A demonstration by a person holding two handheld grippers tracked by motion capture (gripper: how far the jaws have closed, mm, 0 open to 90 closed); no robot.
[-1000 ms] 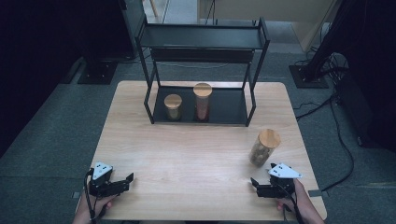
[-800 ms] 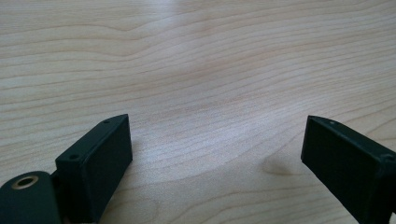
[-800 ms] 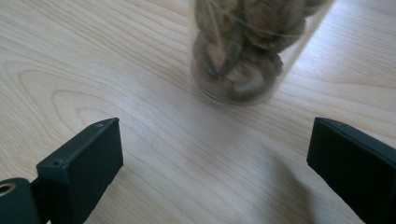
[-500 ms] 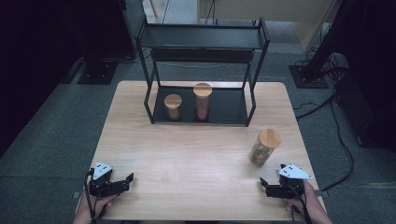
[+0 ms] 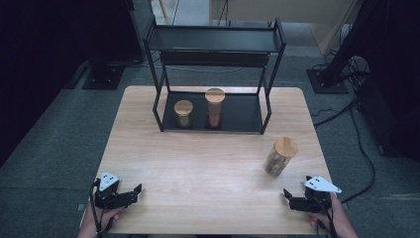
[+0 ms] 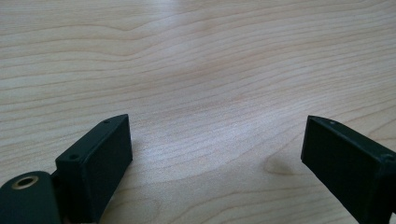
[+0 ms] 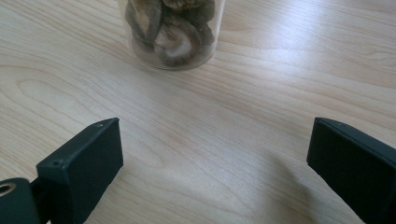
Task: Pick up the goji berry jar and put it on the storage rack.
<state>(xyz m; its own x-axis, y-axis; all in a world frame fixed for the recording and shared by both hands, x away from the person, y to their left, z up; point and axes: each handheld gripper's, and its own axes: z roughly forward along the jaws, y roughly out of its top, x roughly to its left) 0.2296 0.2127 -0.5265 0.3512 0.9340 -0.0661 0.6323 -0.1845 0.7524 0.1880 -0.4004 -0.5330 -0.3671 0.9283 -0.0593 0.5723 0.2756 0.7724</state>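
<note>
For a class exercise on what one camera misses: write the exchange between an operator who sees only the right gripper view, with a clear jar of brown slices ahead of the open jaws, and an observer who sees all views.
Operator: What tops that jar?
Observer: The clear glass jar of brown dried slices has a round wooden lid.
Operator: Any other jars?
Observer: Two more wooden-lidded jars, a short one and a tall one, stand on the bottom shelf of the black metal rack.
Operator: Where is the left gripper?
Observer: The left gripper sits open at the near left of the light wooden table, nothing between its jaws.
</note>
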